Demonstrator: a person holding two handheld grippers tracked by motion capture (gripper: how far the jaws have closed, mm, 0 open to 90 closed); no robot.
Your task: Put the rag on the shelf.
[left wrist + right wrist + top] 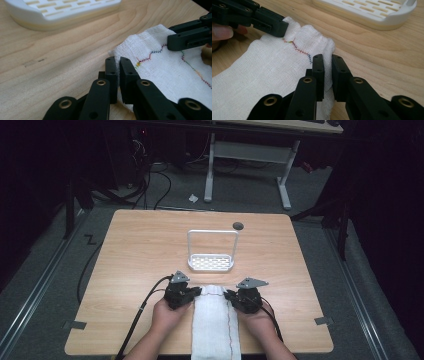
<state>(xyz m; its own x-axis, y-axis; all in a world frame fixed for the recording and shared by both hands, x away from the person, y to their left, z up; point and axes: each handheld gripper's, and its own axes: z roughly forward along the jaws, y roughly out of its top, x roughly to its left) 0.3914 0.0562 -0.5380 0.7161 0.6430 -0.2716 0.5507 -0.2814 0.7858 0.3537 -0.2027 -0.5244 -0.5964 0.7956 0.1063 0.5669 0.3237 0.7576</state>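
Note:
A long white cloth (pixel 215 320) with a multicolour zigzag stitch lies folded on the wooden table, running from the front edge toward the middle. My left gripper (pixel 197 291) pinches the cloth's far left corner; in the left gripper view the jaws (pixel 118 62) stand shut on the cloth (pixel 160 67) edge. My right gripper (pixel 229 295) pinches the far right corner, and in the right gripper view its jaws (pixel 327 60) are shut with a fold of cloth (pixel 267 70) between them. The far end of the cloth is bunched between the two grippers.
A white slotted tray (pixel 210 263) with a tall wire handle stands just beyond the cloth, seen close in both gripper views (pixel 37 18) (pixel 382 21). A small dark round object (pixel 238 225) lies behind it. Cables trail off the table's left front.

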